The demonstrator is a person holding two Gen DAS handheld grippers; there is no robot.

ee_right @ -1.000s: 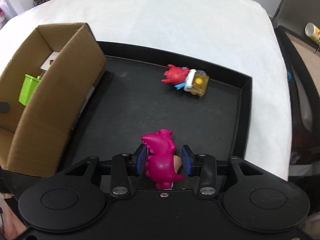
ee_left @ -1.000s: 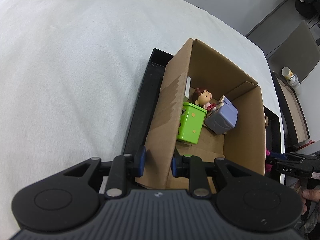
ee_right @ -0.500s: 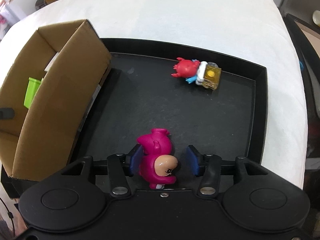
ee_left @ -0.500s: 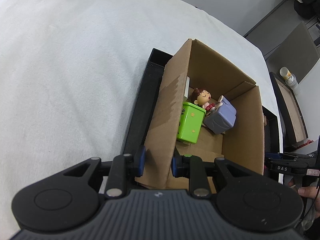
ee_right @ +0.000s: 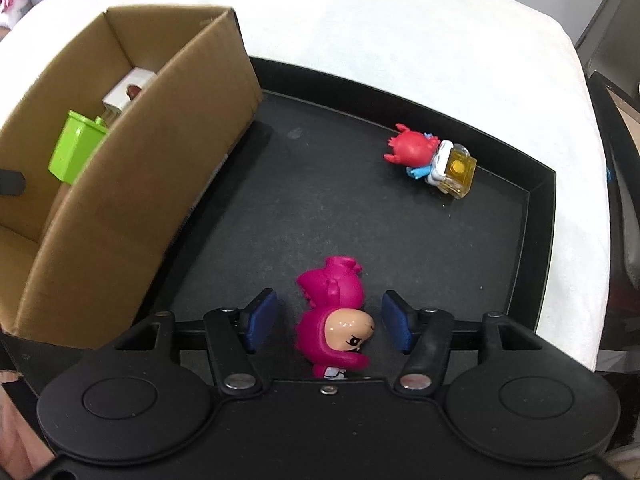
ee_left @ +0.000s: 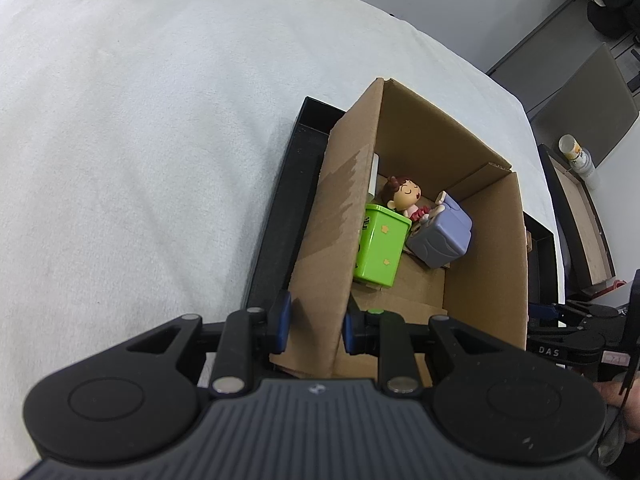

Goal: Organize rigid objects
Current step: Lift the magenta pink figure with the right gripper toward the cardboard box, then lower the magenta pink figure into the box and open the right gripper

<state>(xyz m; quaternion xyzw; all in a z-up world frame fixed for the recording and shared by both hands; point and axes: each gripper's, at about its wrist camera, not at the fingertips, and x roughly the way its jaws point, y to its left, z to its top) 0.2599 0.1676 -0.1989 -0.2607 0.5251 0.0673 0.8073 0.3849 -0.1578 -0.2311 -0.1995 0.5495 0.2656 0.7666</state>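
Right wrist view first: at six o'clock the right gripper (ee_right: 328, 320) has just been opening, its blue pads now standing clear on either side of the pink hooded figurine (ee_right: 334, 316), which lies tipped on the black tray (ee_right: 544, 216) between them, touched by neither pad. It looks like hard glossy plastic, light and stiff, likely slippery on the rounded hood; the narrower body behind the head seems the safer place to pinch. Further out, at one o'clock, a red-haired figurine (ee_right: 412, 150) lies on its side against a yellow clear block (ee_right: 458, 170), well apart from the pink one. At ten o'clock rises the cardboard box (ee_right: 132, 200), standing on the same tray.

Over to the left wrist view: at six o'clock the left gripper (ee_left: 314, 322) is clamped narrow on the box's near wall, steadying it. Inside, toward twelve o'clock, sit a green toy bin (ee_left: 380, 250), a lilac block (ee_left: 440, 236) and a sleeping doll figurine (ee_left: 404, 196), packed close together. Beyond spreads the white tablecloth (ee_left: 140, 120).
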